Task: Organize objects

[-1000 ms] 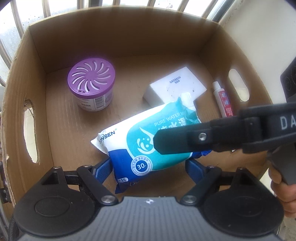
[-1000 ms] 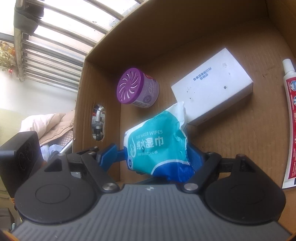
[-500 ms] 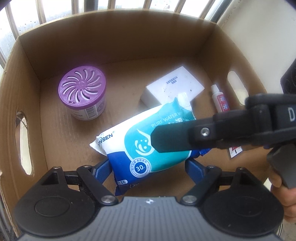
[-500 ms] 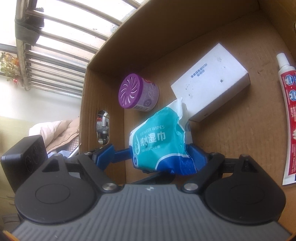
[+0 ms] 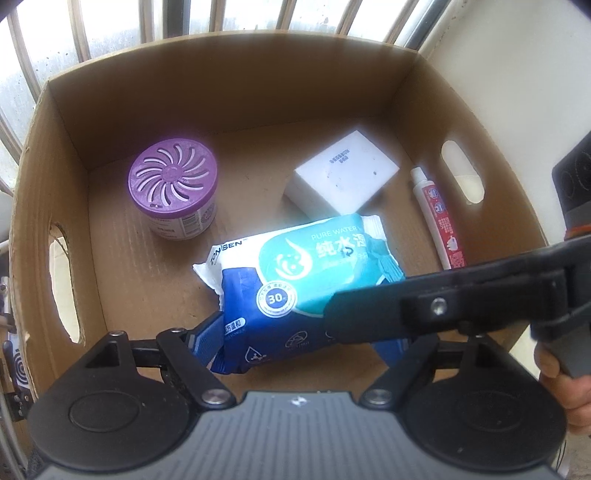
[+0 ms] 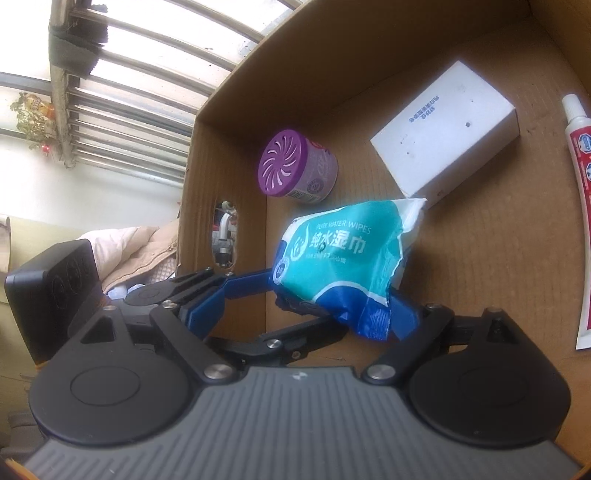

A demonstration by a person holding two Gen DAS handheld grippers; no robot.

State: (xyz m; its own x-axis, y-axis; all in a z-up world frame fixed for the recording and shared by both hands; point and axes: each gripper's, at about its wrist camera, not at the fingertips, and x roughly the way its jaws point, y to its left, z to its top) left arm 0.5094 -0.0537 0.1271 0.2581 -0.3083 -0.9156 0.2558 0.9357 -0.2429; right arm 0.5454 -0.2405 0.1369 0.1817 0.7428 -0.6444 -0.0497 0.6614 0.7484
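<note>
A blue and teal wipes pack (image 5: 306,266) (image 6: 340,254) hangs tilted inside a cardboard box (image 5: 221,85) (image 6: 332,74). My left gripper (image 5: 297,343) has the pack's lower end between its blue fingers (image 5: 207,339). Those jaws are closing and the pads press into the wrapper. My right gripper (image 6: 306,315) straddles the same pack from the other side. Its jaws are opening, and its left finger (image 6: 207,314) stands off the pack. In the left wrist view the right gripper's black arm (image 5: 424,310) crosses over the pack's right end.
On the box floor stand a purple air freshener (image 5: 171,184) (image 6: 291,166), a white carton (image 5: 343,173) (image 6: 447,125) and a red-and-white tube (image 5: 437,218) (image 6: 583,206) along the right wall. Window bars (image 5: 147,22) rise behind the box. A hand (image 5: 561,376) grips the right tool.
The right gripper's fingers have spread apart and its left finger has come off the pack. The pack stays between the left fingers, and its far end has dropped slightly.
</note>
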